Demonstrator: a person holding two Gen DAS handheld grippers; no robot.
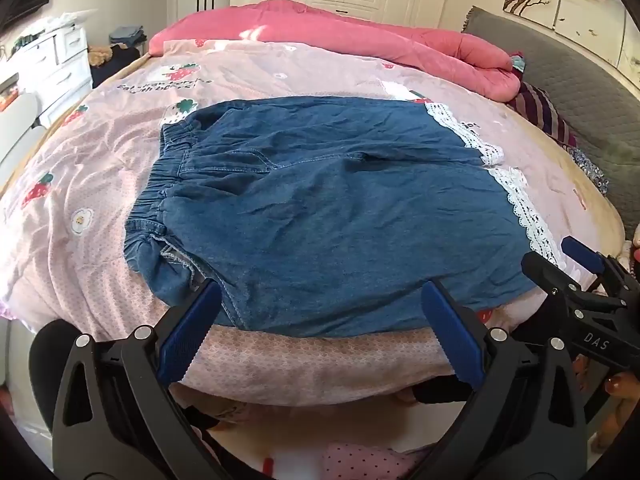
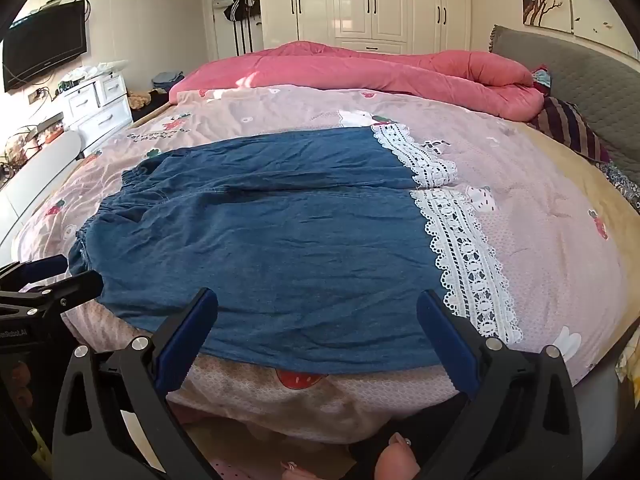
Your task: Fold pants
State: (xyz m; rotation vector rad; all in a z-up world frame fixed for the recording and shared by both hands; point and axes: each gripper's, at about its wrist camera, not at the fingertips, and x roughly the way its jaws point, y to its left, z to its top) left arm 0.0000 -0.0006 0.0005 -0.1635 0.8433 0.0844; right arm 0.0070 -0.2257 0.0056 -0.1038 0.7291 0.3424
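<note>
Blue denim pants (image 1: 320, 208) with an elastic waist on the left and white lace hems (image 1: 520, 196) on the right lie spread flat on the pink bedcover. My left gripper (image 1: 320, 300) is open and empty, just above the pants' near edge toward the waist. My right gripper (image 2: 318, 308) is open and empty, above the near edge toward the lace hem (image 2: 460, 240). The pants also show in the right wrist view (image 2: 260, 248). The right gripper appears at the right edge of the left wrist view (image 1: 580, 268), and the left gripper at the left edge of the right wrist view (image 2: 40, 280).
The pink strawberry-print bedcover (image 1: 100, 184) covers the bed. A folded pink quilt (image 1: 320, 36) lies at the far side. A grey headboard (image 1: 580, 92) and striped pillow (image 1: 544, 116) are on the right. White drawers (image 2: 100, 100) and a TV (image 2: 44, 52) stand at left.
</note>
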